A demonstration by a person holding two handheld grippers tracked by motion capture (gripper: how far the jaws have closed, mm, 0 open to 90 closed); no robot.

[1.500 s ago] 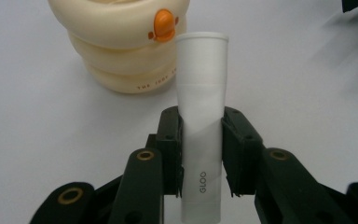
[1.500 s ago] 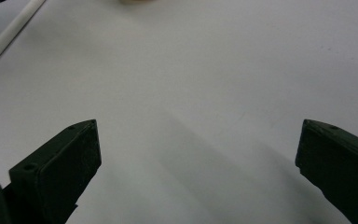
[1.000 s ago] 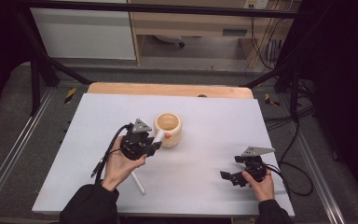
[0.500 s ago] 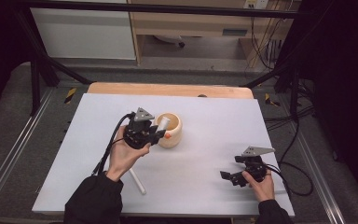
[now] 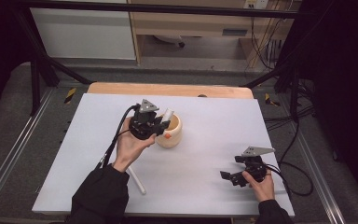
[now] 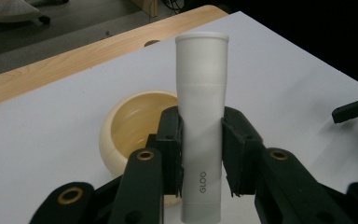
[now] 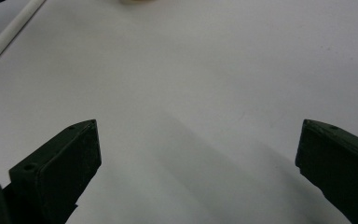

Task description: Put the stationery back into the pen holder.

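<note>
My left gripper is shut on a white tube marked GLOO, held by its lower half. In the left gripper view the tube stands upright between the pads, just in front of a cream bowl. From above, the tube's top leans over the rim of the bowl, which has an orange spot on its side. My right gripper rests low at the right front of the mat, jaws wide open. In the right gripper view nothing lies between its fingers, just bare white mat.
A thin white rod lies on the mat by the left forearm, also visible as a rod at the upper left. The white mat covers a wooden table. Cables trail off the right edge.
My left hand has lifted and carried the white tube away from the person and slightly right, up beside the bowl. The right gripper has stayed still.
</note>
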